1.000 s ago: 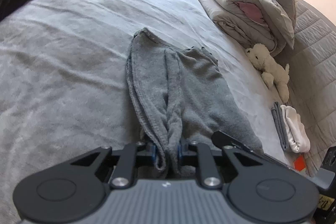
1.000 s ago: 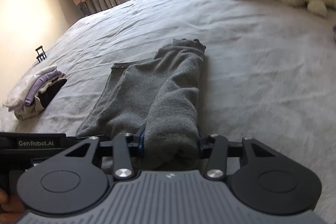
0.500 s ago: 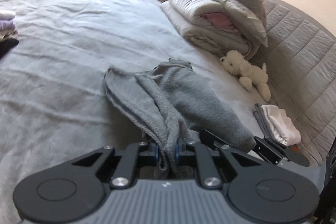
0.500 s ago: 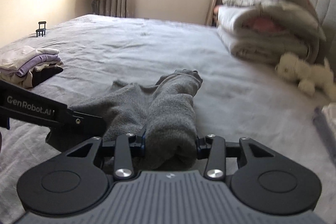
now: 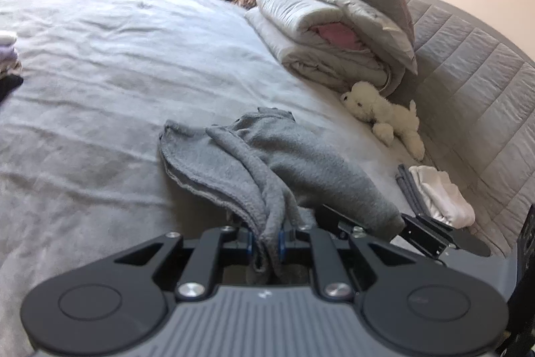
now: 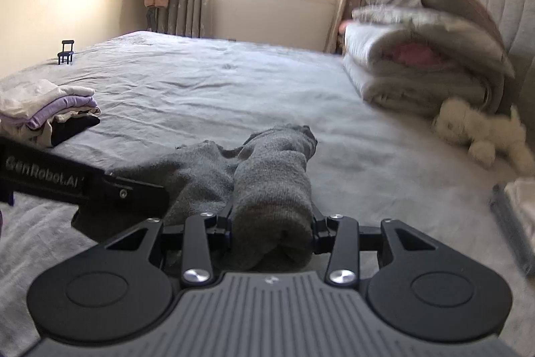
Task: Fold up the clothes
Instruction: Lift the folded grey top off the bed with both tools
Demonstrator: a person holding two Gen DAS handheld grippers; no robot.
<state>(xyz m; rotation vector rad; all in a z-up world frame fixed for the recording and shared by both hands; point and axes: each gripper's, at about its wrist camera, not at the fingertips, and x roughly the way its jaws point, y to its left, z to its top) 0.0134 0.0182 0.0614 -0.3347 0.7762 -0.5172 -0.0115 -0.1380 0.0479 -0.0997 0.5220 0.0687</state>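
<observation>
A grey fleece garment (image 5: 291,163) lies partly folded on the grey bed (image 5: 100,82), its near end lifted. My left gripper (image 5: 265,240) is shut on the garment's bunched left edge. My right gripper (image 6: 271,230) is shut on the thick rolled right side of the garment (image 6: 271,183). The two grippers hold the near end side by side, and each shows at the edge of the other's view. The garment's far end rests on the bed.
A stack of folded clothes (image 6: 46,109) sits at the left. Folded duvets (image 5: 334,32) and a white plush dog (image 5: 384,112) lie by the padded headboard (image 5: 485,96). Folded white and grey items (image 5: 438,193) lie at the right. A small black stand (image 6: 66,52) stands far left.
Both grippers have risen and tilted up, lifting the garment's near end off the bed. The views now look across the bed toward the window rather than down.
</observation>
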